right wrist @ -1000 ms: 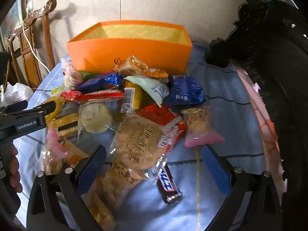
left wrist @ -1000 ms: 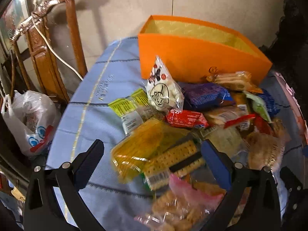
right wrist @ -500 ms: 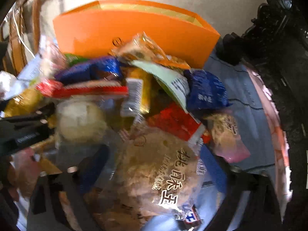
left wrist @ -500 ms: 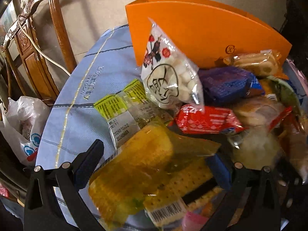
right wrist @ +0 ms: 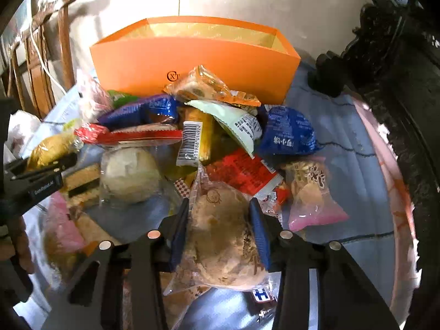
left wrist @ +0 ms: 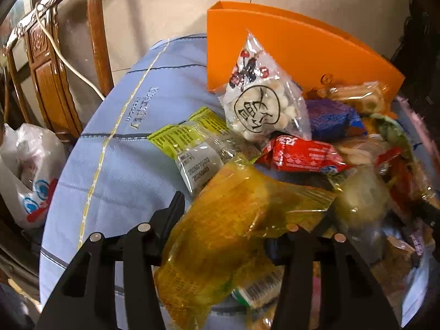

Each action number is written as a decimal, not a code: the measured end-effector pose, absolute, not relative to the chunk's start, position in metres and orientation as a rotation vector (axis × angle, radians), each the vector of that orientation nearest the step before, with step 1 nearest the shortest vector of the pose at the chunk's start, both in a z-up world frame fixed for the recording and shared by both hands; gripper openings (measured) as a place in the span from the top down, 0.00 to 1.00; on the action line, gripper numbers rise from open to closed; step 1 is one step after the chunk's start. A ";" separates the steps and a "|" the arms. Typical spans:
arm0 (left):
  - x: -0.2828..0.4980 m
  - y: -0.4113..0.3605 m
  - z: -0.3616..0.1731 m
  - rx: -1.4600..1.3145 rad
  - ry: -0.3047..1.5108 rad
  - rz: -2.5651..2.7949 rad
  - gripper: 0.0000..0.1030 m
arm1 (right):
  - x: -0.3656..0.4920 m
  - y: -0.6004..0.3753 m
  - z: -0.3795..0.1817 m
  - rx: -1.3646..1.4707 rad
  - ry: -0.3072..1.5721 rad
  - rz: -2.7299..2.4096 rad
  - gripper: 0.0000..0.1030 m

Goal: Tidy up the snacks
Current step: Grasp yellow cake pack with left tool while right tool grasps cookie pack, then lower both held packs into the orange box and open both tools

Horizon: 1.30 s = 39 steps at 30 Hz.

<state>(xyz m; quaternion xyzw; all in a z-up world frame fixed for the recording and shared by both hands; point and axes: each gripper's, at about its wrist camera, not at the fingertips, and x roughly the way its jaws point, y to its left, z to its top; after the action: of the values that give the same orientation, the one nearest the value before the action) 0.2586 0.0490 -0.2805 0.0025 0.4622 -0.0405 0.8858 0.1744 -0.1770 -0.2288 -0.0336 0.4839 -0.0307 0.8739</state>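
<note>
While my left tool (left wrist: 236, 217) is clenched on the yellow snack packet (left wrist: 236, 236) at the left of the pile, my right tool (right wrist: 220, 231) grips the round brown pastry packet (right wrist: 222, 236). Both packets sit on the blue-clothed table (left wrist: 123, 165), the orange box (right wrist: 192, 55) standing behind the pile.

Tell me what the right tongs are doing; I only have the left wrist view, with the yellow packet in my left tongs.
Observer: The right tongs are shut on a round cookie packet.
Operator: Is the box open on top?
Observer: Yes. Its gold lining shows, and no snacks show in the part of the inside I can see.
Operator: Anything at the pile's right side?
Observer: A pink-bottomed packet lies at its right edge, on the cloth.
</note>
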 end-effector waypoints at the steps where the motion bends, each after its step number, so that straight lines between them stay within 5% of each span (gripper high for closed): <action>1: 0.256 0.050 -0.279 0.003 0.957 -0.083 0.53 | 0.172 -0.180 -0.228 -0.060 1.009 -0.061 0.60; 12: 0.225 0.062 -0.237 -0.066 0.886 -0.111 0.54 | 0.141 -0.210 -0.194 0.141 0.932 -0.012 0.75; 29: 0.219 0.062 -0.153 -0.116 0.809 -0.161 0.53 | 0.127 -0.207 -0.089 0.185 0.764 0.108 0.75; 39: 0.301 0.021 -0.059 -0.096 0.689 -0.189 0.53 | 0.224 -0.219 0.005 0.139 0.630 0.187 0.75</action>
<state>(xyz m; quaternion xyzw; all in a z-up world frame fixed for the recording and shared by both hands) 0.3015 0.0212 -0.0589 -0.0468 0.3372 -0.0927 0.9357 0.2242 -0.2188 0.0049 0.0683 0.3093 0.0916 0.9441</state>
